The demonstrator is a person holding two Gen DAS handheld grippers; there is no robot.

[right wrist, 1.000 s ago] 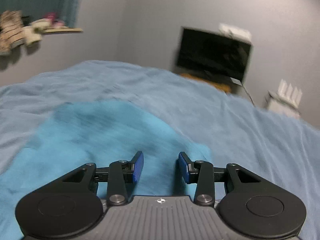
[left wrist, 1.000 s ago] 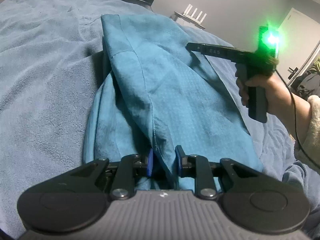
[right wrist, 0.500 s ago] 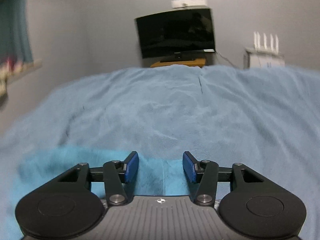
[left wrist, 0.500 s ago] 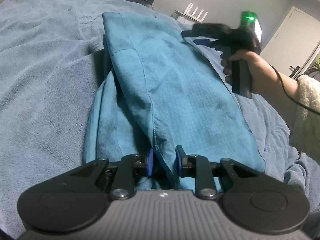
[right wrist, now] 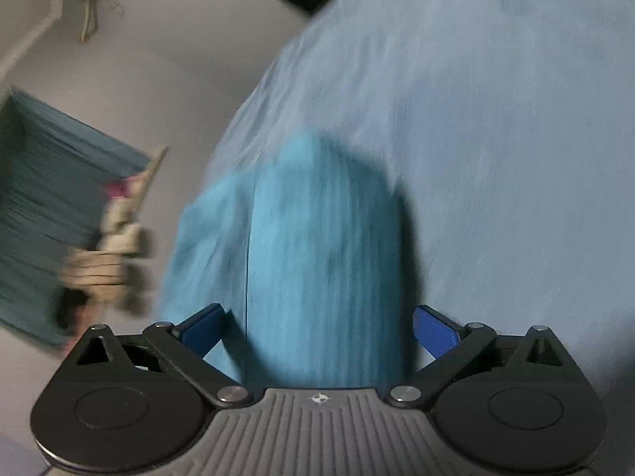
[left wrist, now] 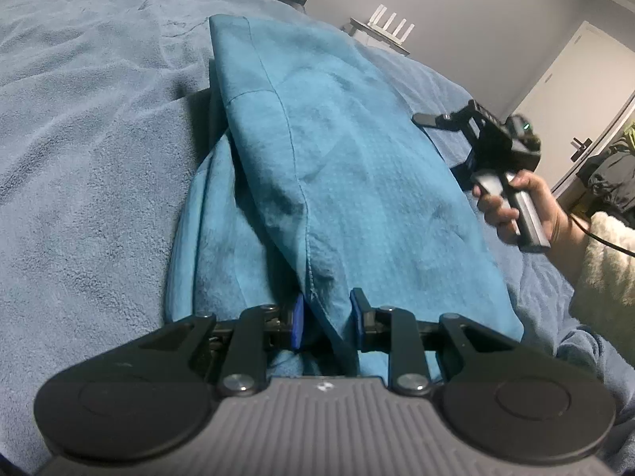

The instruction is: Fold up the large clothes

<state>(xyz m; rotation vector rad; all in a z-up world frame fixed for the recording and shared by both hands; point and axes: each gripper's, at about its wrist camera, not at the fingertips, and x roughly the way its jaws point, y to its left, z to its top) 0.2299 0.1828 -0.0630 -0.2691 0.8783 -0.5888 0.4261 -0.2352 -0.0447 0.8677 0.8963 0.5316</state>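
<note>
A teal garment (left wrist: 337, 182) is laid lengthwise on the bed (left wrist: 91, 166), which is covered with a pale blue fleece blanket, and a hemmed fold of it is raised along the middle. The near end of this fold is clamped between the blue pads of the left hand-held gripper (left wrist: 326, 319), whose jaws are drawn close together on the cloth. The right hand-held gripper (right wrist: 317, 331) is seen in its own blurred view with its jaws spread wide apart, having just been opening; the garment lies beyond and beneath them, but nothing is pressed by the pads. In the left view the same tool is held by a hand (left wrist: 520, 206) just beside the garment's right edge, above the blanket, and a cream fleece sleeve (left wrist: 603, 269) is seen behind the wrist.
</note>
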